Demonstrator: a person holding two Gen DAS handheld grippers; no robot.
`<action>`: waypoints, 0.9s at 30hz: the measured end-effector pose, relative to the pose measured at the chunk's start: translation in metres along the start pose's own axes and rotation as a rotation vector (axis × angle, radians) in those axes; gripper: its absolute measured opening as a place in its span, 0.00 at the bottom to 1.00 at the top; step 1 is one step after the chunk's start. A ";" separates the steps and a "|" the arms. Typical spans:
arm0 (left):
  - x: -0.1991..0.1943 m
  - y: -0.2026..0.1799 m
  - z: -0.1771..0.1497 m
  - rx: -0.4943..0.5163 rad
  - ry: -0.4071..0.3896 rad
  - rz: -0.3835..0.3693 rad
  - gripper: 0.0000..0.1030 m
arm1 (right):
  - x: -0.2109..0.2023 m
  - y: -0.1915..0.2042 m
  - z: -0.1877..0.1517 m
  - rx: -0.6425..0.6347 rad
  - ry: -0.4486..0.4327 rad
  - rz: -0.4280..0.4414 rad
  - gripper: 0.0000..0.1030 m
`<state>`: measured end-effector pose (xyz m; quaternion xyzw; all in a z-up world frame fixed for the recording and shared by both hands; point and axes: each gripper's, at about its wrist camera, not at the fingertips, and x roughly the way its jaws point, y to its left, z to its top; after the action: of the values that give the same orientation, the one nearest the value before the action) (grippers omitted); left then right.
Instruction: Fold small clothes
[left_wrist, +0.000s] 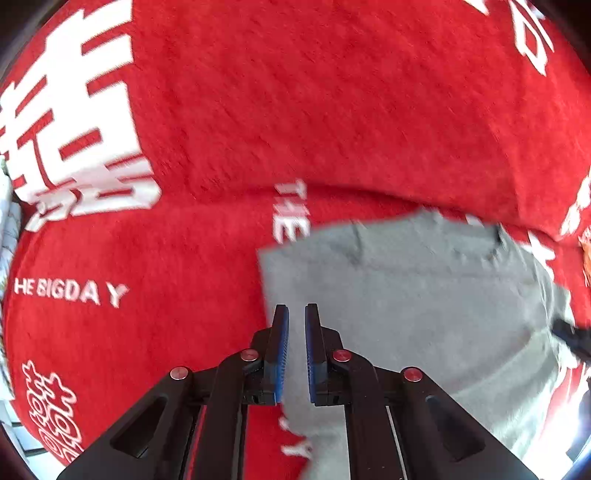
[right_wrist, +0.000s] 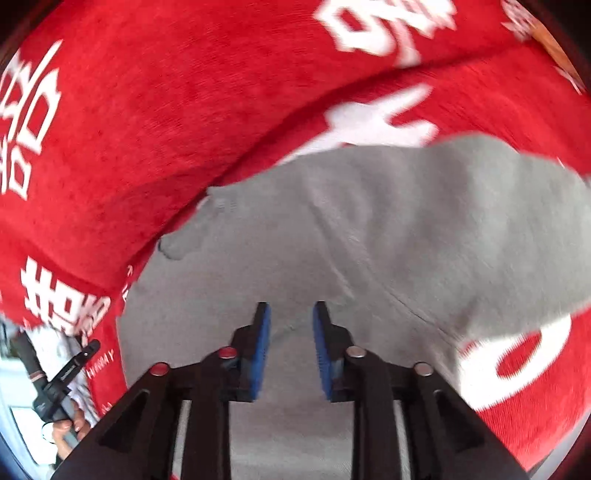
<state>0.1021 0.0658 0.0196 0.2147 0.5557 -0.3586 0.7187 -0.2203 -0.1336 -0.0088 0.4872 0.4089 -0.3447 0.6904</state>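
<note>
The grey garment (left_wrist: 406, 295) lay spread on the red blanket (left_wrist: 332, 110), probably flattened out so its edges were easy to grab. Both tools hovered over it empty: left tool (left_wrist: 296, 314) with jaws just slightly parted at its left edge, right tool (right_wrist: 291, 314) open wider over the middle.

The grey garment (right_wrist: 332, 229) ran off the near edge. White lettering (right_wrist: 384, 26) on the red blanket (right_wrist: 147, 110) was blurred and cut off at the far edge.

Bright even daylight, strong motion blur, heavy fisheye bending at edges.
</note>
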 end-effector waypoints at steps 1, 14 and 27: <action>0.001 -0.008 -0.010 0.019 0.016 0.020 0.10 | 0.007 0.002 0.001 -0.004 0.009 -0.001 0.34; 0.002 -0.024 -0.056 0.036 0.104 0.149 0.10 | -0.013 -0.050 -0.027 0.104 0.079 -0.011 0.50; -0.013 -0.123 -0.071 0.067 0.149 0.012 1.00 | -0.051 -0.088 -0.049 0.178 0.091 0.042 0.69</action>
<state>-0.0387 0.0396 0.0226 0.2680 0.5940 -0.3556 0.6700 -0.3302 -0.1086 -0.0068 0.5702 0.3975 -0.3423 0.6322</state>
